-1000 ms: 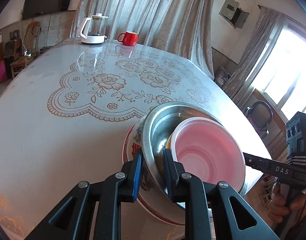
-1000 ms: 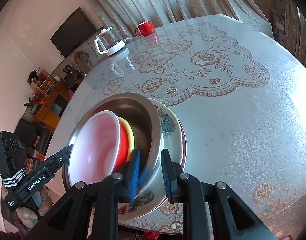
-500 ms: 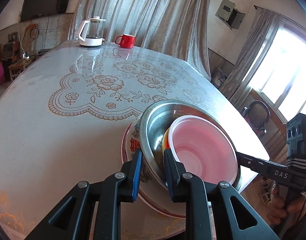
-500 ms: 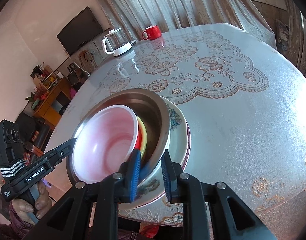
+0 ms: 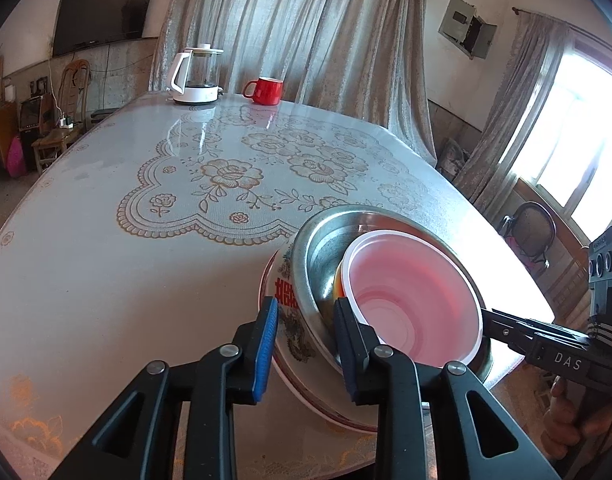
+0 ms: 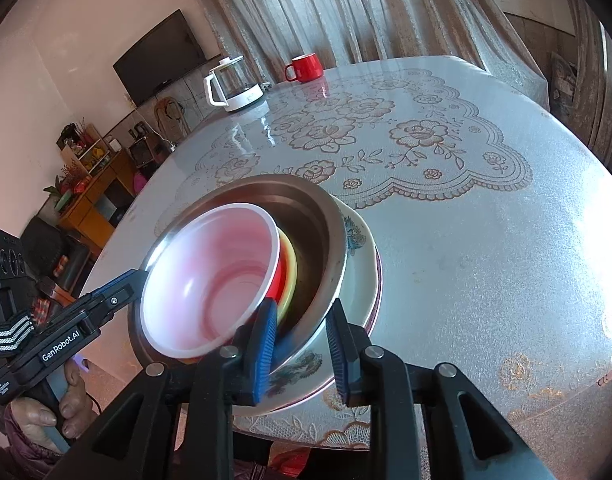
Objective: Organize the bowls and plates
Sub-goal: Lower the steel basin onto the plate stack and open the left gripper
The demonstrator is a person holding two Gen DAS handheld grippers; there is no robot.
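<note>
A nested stack is held over the table's near edge: a patterned white plate (image 5: 290, 336) at the bottom, a steel bowl (image 5: 326, 248) on it, then yellow and red bowls and a pink plastic bowl (image 5: 414, 300) inside. My left gripper (image 5: 304, 344) is shut on the rims of the steel bowl and plate. My right gripper (image 6: 300, 344) is shut on the opposite rim of the steel bowl (image 6: 314, 216) and plate (image 6: 362, 264). The pink bowl (image 6: 218, 276) leans toward the left gripper's side. The stack is tilted.
The round table has a lace-patterned cloth (image 5: 234, 176). A glass kettle (image 5: 196, 74) and a red mug (image 5: 266, 90) stand at its far edge. A chair (image 5: 530, 232) stands by the window on the right, cabinets (image 6: 94, 196) on the left.
Both grippers have drawn the stack back toward the table's near edge and raised it slightly. Their grip on the rims is unchanged.
</note>
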